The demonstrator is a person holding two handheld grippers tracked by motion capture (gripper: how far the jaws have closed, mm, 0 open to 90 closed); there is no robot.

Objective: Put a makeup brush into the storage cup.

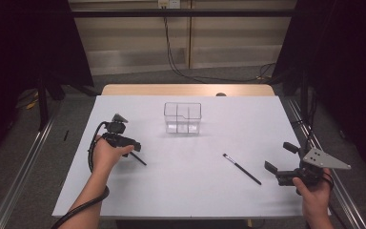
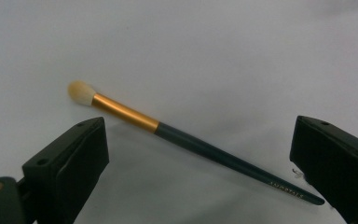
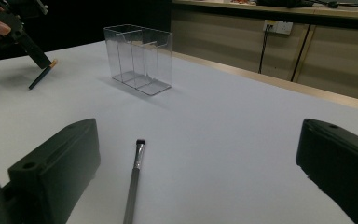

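Left tool (image 2: 196, 158) astride flat brush (image 2: 186, 140), bristles far-left.

White table (image 1: 181, 191), grey carpet floor (image 1: 138, 78), beige wall panels (image 1: 128, 33), black curtains (image 1: 24, 47)

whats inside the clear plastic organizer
Nothing shows inside the clear organizer: through its see-through walls, its compartments look bare in the high view and the right gripper view. Both makeup brushes lie outside on the table, one between the left gripper's open jaws.

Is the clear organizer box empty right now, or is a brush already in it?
Empty. The clear organizer box shows bare compartments; both brushes lie on the table.
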